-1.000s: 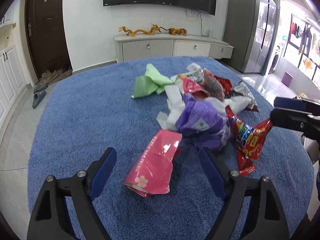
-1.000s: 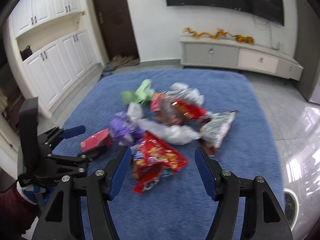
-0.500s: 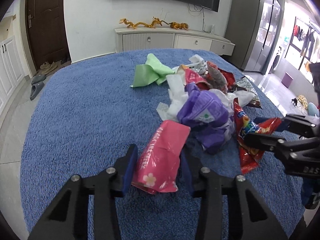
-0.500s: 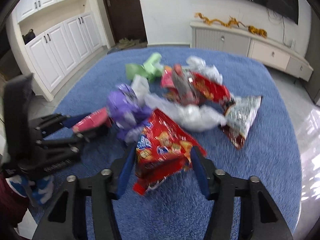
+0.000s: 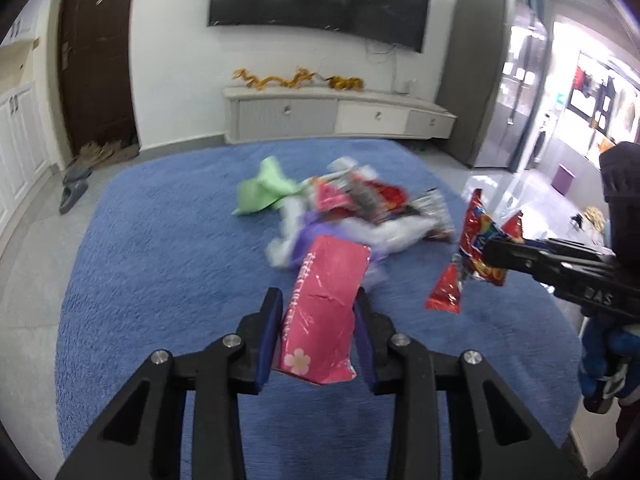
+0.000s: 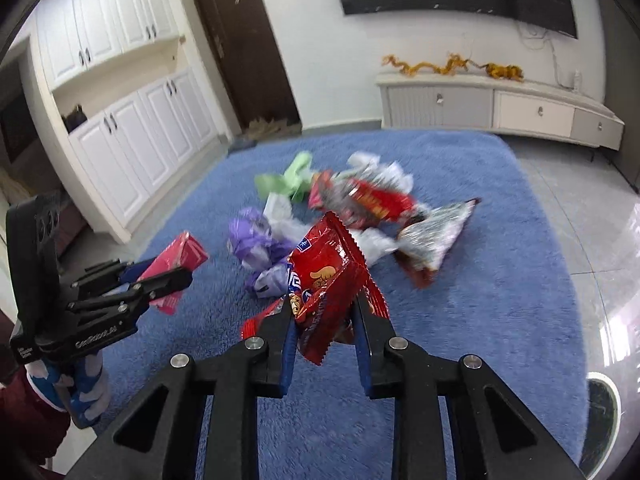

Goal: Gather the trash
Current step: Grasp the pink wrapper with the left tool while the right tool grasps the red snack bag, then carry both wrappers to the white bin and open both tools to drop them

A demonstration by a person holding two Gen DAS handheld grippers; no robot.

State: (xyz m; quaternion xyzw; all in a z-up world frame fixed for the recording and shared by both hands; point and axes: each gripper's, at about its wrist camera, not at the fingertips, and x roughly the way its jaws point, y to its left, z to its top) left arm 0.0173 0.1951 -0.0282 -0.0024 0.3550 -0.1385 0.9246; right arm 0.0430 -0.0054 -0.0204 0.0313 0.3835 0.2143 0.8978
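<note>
Jaws just closed on pink foil packet (image 5: 322, 312) and red crinkly snack bag (image 6: 328, 280), lifted clear of blue fluffy rug (image 5: 160, 240); next, carrying to a bin

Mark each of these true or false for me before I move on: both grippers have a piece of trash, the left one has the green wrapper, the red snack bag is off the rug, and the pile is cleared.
1. Both grippers hold a piece of trash. True: the jaws have just been closing, and the left gripper and the right gripper each clamp an item.
2. The left gripper holds the green wrapper. False: it holds the pink packet; the green wrapper lies on the blue rug.
3. The red snack bag is off the rug. True: it hangs in the right gripper.
4. The pile is cleared. False: the purple bag, the silver wrapper and more remain.
</note>
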